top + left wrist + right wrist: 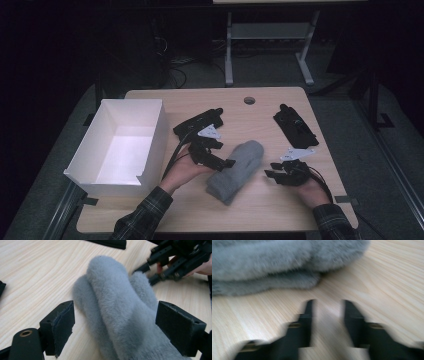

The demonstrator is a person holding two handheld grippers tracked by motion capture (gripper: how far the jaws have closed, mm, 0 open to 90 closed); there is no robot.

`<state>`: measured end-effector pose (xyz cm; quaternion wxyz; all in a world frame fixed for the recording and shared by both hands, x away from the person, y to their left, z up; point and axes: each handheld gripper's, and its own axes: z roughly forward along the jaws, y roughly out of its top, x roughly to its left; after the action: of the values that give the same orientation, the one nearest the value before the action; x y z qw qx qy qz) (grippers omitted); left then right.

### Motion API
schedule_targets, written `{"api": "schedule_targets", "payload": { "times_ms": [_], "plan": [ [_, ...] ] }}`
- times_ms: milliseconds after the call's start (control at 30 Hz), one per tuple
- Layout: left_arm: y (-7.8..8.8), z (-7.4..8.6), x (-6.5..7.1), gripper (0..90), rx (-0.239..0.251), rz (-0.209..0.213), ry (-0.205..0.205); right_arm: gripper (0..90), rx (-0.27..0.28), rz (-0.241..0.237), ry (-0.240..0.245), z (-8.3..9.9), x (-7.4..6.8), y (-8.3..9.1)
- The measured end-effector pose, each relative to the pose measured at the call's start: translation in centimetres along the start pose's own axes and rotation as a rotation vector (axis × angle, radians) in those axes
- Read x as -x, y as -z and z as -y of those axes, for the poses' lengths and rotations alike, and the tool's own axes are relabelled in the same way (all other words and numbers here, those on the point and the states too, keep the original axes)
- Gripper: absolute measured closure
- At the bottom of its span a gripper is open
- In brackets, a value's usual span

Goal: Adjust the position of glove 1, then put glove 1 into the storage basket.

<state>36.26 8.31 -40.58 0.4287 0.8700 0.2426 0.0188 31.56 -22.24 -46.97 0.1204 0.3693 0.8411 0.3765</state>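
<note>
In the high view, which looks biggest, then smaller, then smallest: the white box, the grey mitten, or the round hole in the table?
1. White box, clearly the biggest.
2. Grey mitten, the middle one.
3. Round hole, by far the smallest. It lies farther from the camera, but the gap is too big for that to matter.

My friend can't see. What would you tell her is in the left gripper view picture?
A fluffy grey mitten lies on a pale wooden table, sitting between the left gripper's two wide-open black jaws, which do not squeeze it. Farther off, at the top right, a hand holds the right gripper near the mitten's tip.
</note>
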Motion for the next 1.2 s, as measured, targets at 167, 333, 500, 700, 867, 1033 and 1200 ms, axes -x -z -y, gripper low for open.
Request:
{"api": "schedule_targets", "payload": {
  "times_ms": [167, 333, 500, 700, 867, 1033, 1200],
  "plan": [
    [-0.1, 0.1, -0.1, 14.9, -0.006, 0.001, -0.008, 90.0, -0.015, -0.025, -0.008, -1.2, -0.3, -1.0],
    [0.2, 0.1, -0.2, 14.9, 0.001, -0.002, -0.002, 90.0, -0.017, -0.027, 0.017, -2.3, -1.2, -2.3],
    [0.6, 0.2, -0.3, 14.9, 0.008, -0.006, 0.002, 90.0, -0.005, -0.041, 0.023, -3.2, -1.2, -3.6],
    [0.8, 0.4, -0.7, 14.9, 0.007, -0.018, 0.015, 90.0, 0.014, -0.084, 0.026, -4.4, -1.7, -5.1],
    [0.7, 0.8, -1.3, 14.9, 0.010, -0.053, 0.045, 71.4, 0.018, -0.059, 0.053, -4.6, -2.1, -5.2],
    [0.1, 1.4, -1.8, 14.2, -0.006, -0.064, 0.069, 45.0, 0.032, -0.022, 0.022, -3.7, -1.0, -3.8],
    [-0.8, 1.4, -1.5, 13.3, -0.003, -0.055, 0.078, 34.0, 0.009, 0.012, -0.003, -1.7, 0.2, -2.2]
  ]
}}
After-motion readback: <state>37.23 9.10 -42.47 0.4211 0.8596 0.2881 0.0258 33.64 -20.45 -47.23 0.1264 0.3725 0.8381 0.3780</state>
